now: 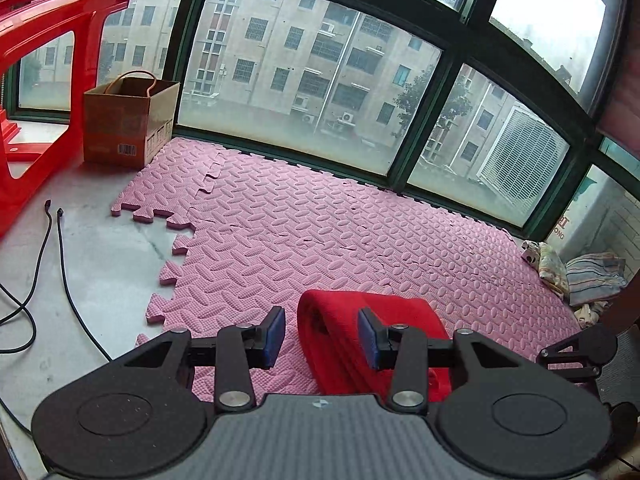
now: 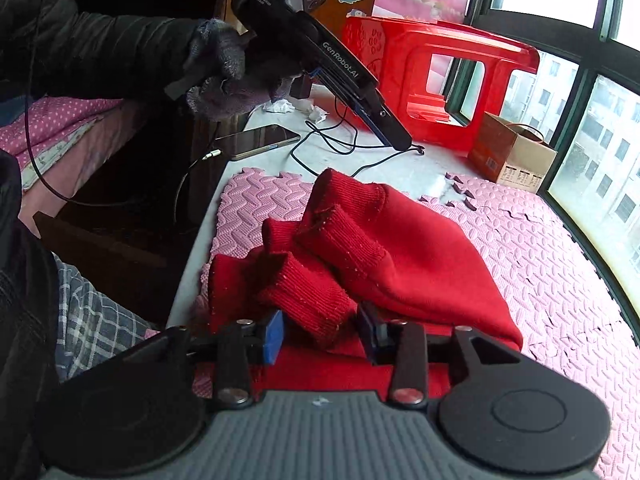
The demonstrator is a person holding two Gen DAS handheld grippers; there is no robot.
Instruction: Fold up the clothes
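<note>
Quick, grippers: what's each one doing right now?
Left gripper: open, holding nothing, above the red garment's edge.
Right gripper: open, a ribbed cuff between its fingers, not clamped.

A plain red sweater point(image 2: 420, 248) with ribbed cuffs lies on a pink foam mat point(image 1: 320, 232) embossed with a woven oval pattern. The stool point(image 2: 436, 76) is bright red, the paper bag point(image 1: 128, 124) brown, and the cables point(image 1: 60, 248) black. Both the left gripper point(image 1: 322, 336) and the right gripper point(image 2: 320, 332) are black with blue pads, and striped cloths point(image 1: 592, 276) sit at the mat's far right corner.

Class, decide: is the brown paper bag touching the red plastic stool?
Cannot tell. In both wrist views the brown paper bag overlaps the red plastic stool, with no contact or gap plainly visible.
</note>
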